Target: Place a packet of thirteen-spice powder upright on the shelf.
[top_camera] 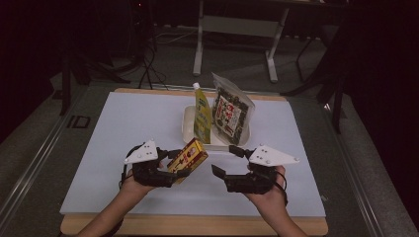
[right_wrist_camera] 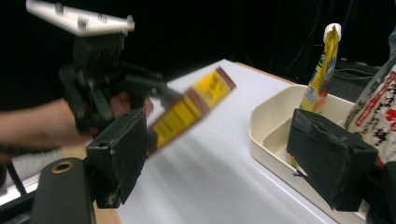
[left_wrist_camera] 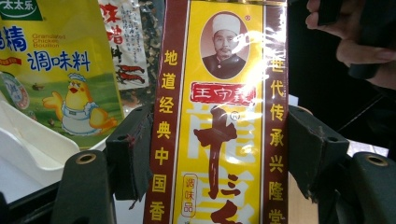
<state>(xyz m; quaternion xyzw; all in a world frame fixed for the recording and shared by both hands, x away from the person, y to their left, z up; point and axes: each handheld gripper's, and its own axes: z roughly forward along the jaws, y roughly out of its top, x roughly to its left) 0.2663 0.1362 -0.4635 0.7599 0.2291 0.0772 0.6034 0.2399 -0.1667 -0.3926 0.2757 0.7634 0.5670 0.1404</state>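
Now the yellow spice box (top_camera: pixel 188 159) is clamped in the left gripper (top_camera: pixel 174 165) above the white table (top_camera: pixel 128 128)
Right gripper (top_camera: pixel 226 162) is held wide apart, empty, beside the cream tray (top_camera: pixel 187 123); a dark room is seen beyond

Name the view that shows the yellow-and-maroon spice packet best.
Left gripper view: the spice packet is close and sharp between the jaws, print legible. High view shows it small, in the left gripper. Right gripper view shows it blurred, edge-on.

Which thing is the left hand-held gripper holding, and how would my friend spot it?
On the white table mat, look just in front of the cream plastic tray. The left hand-held gripper grips a flat yellow and dark-red packet, the one packet outside the tray.
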